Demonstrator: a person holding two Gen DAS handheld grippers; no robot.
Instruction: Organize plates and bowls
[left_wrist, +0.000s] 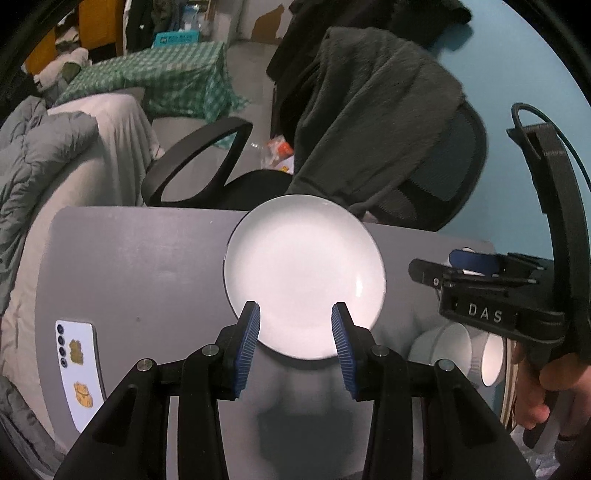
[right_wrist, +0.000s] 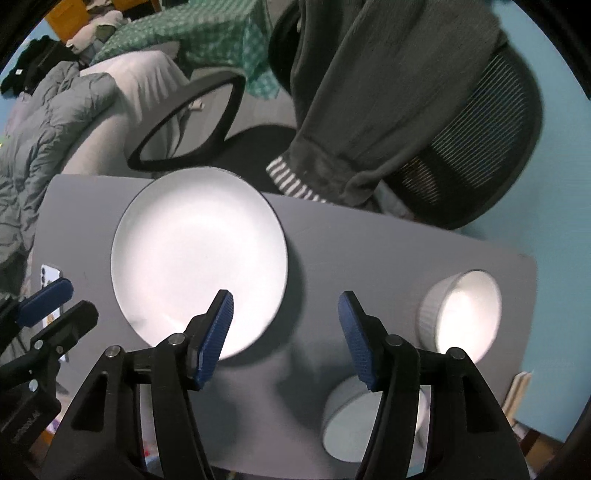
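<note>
A white plate (left_wrist: 304, 275) lies on the grey table (left_wrist: 140, 266); it also shows in the right wrist view (right_wrist: 199, 258). My left gripper (left_wrist: 295, 325) is open, its blue pads over the plate's near rim, holding nothing. My right gripper (right_wrist: 284, 325) is open and empty above the table between the plate and two white ribbed bowls: one (right_wrist: 461, 314) at the right, one (right_wrist: 354, 424) near the front edge. In the left wrist view the right gripper (left_wrist: 480, 273) hovers above the bowls (left_wrist: 447, 345).
A phone with stickers (left_wrist: 79, 365) lies at the table's left front. A black office chair (left_wrist: 424, 155) draped with a dark fleece stands behind the table. A bed with grey bedding (left_wrist: 44, 177) is at the left.
</note>
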